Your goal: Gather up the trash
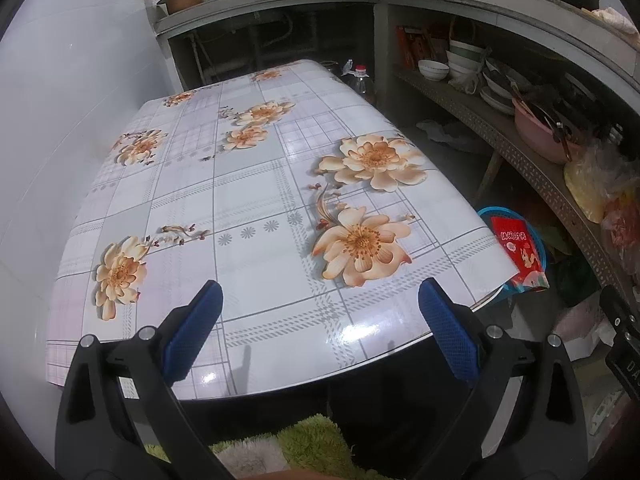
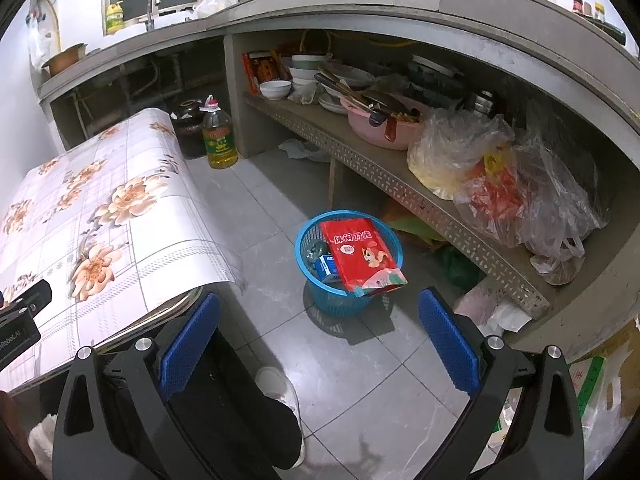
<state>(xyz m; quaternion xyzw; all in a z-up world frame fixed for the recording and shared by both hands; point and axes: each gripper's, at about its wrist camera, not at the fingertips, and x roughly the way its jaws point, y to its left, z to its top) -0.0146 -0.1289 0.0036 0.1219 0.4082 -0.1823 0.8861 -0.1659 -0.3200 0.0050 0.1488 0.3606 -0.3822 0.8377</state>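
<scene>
A blue plastic basket (image 2: 320,236) stands on the tiled floor right of the table. A red snack bag (image 2: 360,256) lies across its rim, with a small blue carton (image 2: 326,267) and a clear wrapper (image 2: 314,249) inside. The basket (image 1: 494,213) and red bag (image 1: 522,252) also show past the table's right edge in the left wrist view. My left gripper (image 1: 320,308) is open and empty above the near edge of the flowered table (image 1: 248,200). My right gripper (image 2: 320,320) is open and empty above the floor, just before the basket.
A concrete counter with a perforated shelf (image 2: 400,184) holds bowls, a pink basin (image 2: 380,124) and plastic bags (image 2: 500,184). An oil bottle (image 2: 218,138) and dark jar (image 2: 188,128) stand on the floor. Paper scraps (image 2: 504,314) lie under the shelf. My shoe (image 2: 280,392) is below.
</scene>
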